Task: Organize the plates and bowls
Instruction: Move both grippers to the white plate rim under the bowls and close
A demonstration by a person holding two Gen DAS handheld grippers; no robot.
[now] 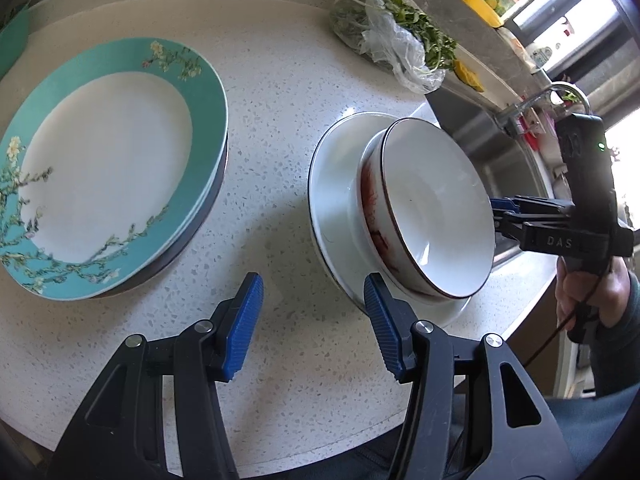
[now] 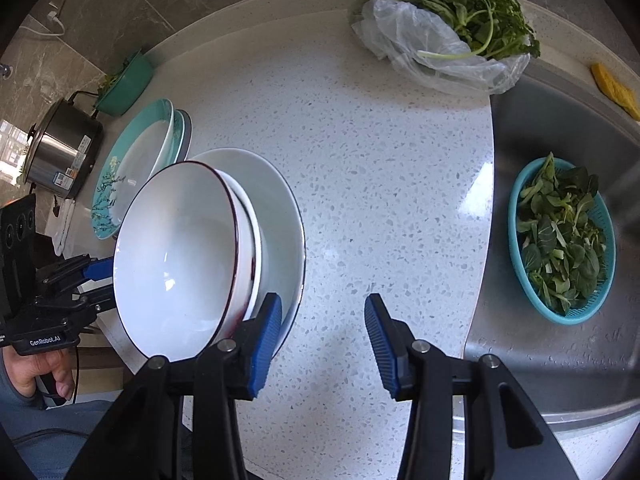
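The left gripper (image 1: 314,322) hung unclenched over the speckled counter (image 1: 280,128), grasping nothing. At its one o'clock, the stacked bowls (image 1: 432,216) sat on a white plate (image 1: 332,192); the teal floral plates (image 1: 108,168) lay at ten o'clock. The right gripper (image 2: 322,340) likewise gaped empty, bowls at its ten o'clock, one fingertip (image 2: 266,336) just beside the plate's rim.

Bright daylight from the right; soft shadows; fisheye-warped, dark edges.
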